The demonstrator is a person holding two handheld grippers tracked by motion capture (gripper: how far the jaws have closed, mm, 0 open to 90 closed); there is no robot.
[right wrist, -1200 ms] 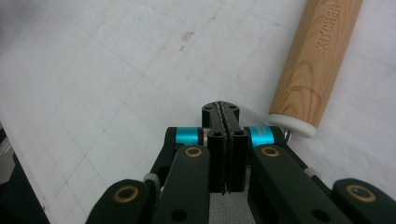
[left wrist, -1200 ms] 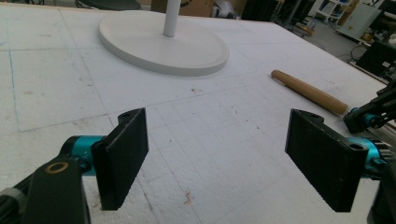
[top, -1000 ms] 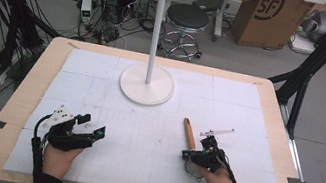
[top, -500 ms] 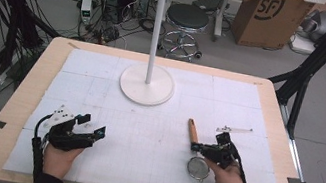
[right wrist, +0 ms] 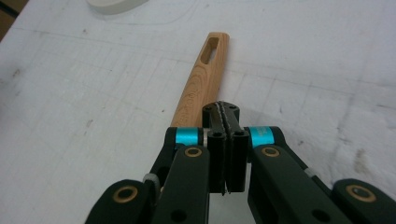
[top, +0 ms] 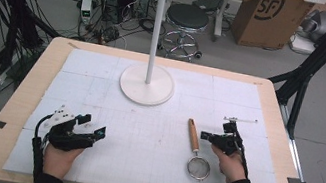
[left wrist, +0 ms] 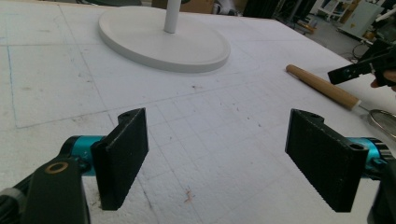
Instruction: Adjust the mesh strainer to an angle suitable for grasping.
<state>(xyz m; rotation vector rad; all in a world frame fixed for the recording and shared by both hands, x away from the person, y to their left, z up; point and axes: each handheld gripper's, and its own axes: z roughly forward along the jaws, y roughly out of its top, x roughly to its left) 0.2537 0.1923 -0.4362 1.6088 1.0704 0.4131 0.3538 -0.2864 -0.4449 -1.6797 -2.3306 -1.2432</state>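
A wooden-handled strainer (top: 195,148) lies on the white mat (top: 103,71) at lower right of the high view, just left of the right gripper (top: 216,138), whose jaws are pressed together on nothing, while the left gripper (top: 93,132) rests at lower left, jaws wide apart and empty.

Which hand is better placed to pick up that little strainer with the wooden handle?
Probably the right. The right gripper hovers just beside the strainer, its shut jaws above the wooden handle, though they must open first. The left gripper, jaws open, sits far across the mat.
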